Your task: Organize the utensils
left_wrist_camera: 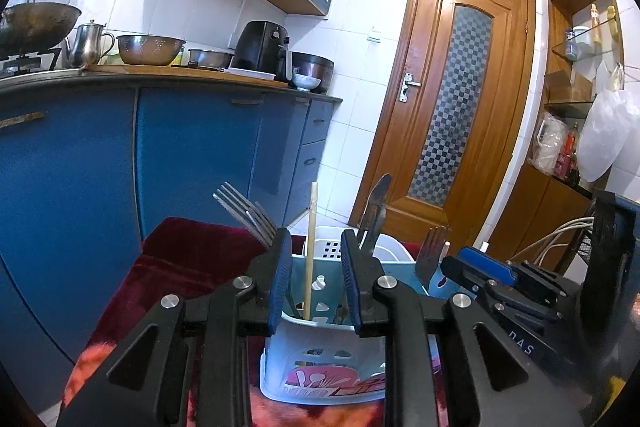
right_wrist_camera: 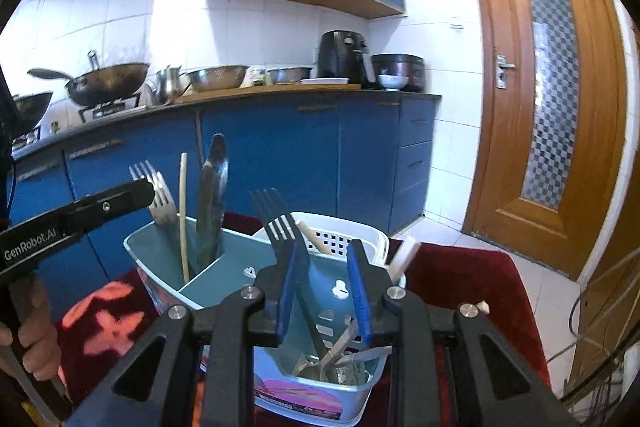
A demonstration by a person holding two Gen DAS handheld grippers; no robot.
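On the red cloth (right_wrist_camera: 472,279) with its orange flower pattern stands the utensil caddy (right_wrist_camera: 224,267), a pale blue plastic holder split into compartments, with a white perforated basket (right_wrist_camera: 352,233) just behind it. In the caddy's left compartment, as the right wrist view shows it, a silver fork (right_wrist_camera: 158,193), a wooden chopstick (right_wrist_camera: 183,215) and a large metal spoon (right_wrist_camera: 212,195) stand upright. In its right compartment a dark fork (right_wrist_camera: 280,227) leans tines up beside a white-handled utensil (right_wrist_camera: 404,255), with more cutlery lying low inside. The right gripper (right_wrist_camera: 324,291) hovers over that right compartment, its blue-padded fingers (right_wrist_camera: 358,291) parted around the dark fork's handle without clearly pressing it. The left gripper (left_wrist_camera: 316,279) hangs over the left compartment, its fingers (left_wrist_camera: 280,279) apart and holding nothing, the chopstick (left_wrist_camera: 310,247) rising between them. Behind the caddy runs a blue cabinet (right_wrist_camera: 280,155).
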